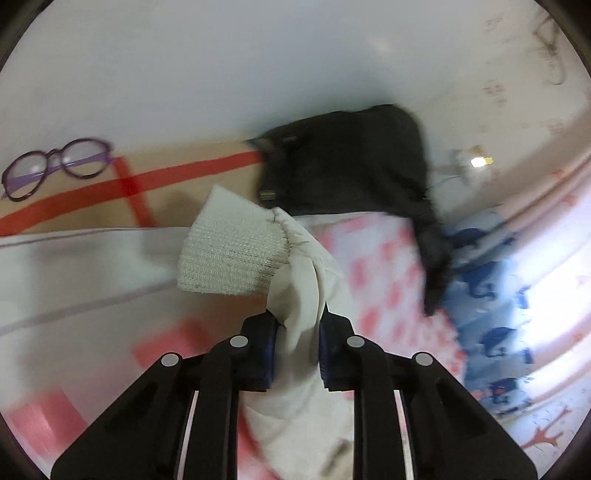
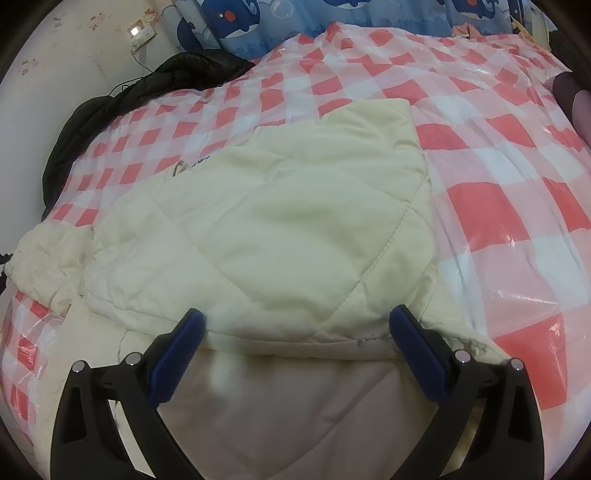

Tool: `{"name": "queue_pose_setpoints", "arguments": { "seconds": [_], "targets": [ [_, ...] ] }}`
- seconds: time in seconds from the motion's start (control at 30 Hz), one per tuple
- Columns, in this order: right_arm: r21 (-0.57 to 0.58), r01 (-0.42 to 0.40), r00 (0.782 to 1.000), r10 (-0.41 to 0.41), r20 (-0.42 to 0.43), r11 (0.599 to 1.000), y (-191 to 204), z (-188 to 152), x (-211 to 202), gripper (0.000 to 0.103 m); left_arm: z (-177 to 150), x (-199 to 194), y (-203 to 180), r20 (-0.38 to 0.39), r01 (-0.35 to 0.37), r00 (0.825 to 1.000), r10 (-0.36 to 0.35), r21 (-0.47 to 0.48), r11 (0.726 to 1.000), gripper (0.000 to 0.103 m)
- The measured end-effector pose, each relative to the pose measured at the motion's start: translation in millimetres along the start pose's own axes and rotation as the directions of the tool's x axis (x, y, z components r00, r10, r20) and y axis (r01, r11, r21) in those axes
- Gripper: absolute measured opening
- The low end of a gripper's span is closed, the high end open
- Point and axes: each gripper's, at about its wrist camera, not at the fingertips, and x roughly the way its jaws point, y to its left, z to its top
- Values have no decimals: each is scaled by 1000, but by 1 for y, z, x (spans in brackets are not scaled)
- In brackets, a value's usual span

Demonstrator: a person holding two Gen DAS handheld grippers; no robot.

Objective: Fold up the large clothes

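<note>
A cream quilted jacket lies spread on the red-and-white checked bed cover. My right gripper stands open just over the jacket's near hem, one blue pad on each side of a stretch of the edge, nothing pinched. In the left wrist view my left gripper is shut on a bunched cream sleeve; the sleeve's ribbed knit cuff sticks out beyond the pads toward the left. The sleeve end also shows crumpled at the left edge of the right wrist view.
A black garment lies heaped by the white wall, also seen at the bed's far left as the dark jacket. Purple glasses rest on a tan surface with red tape lines. Blue whale-print curtain hangs behind the bed.
</note>
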Motion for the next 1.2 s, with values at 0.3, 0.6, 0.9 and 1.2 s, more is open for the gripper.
{"name": "queue_pose_setpoints", "arguments": {
  "seconds": [0.3, 0.6, 0.9, 1.2],
  "targets": [
    [76, -113, 990, 106, 94, 991, -1, 16, -37, 97, -84, -45, -181, -94, 314, 949, -300, 232, 921, 15],
    [258, -313, 947, 279, 161, 914, -34, 30, -58, 97, -279, 0, -313, -405, 556, 815, -415, 343, 757, 15],
    [548, -543, 830, 506, 234, 637, -94, 26, -43, 97, -482, 115, -296, -640, 571, 733, -231, 394, 720, 15],
    [580, -588, 780, 584, 224, 563, -90, 28, -26, 97, -542, 159, -252, -798, 630, 587, -137, 345, 696, 60]
  ]
}}
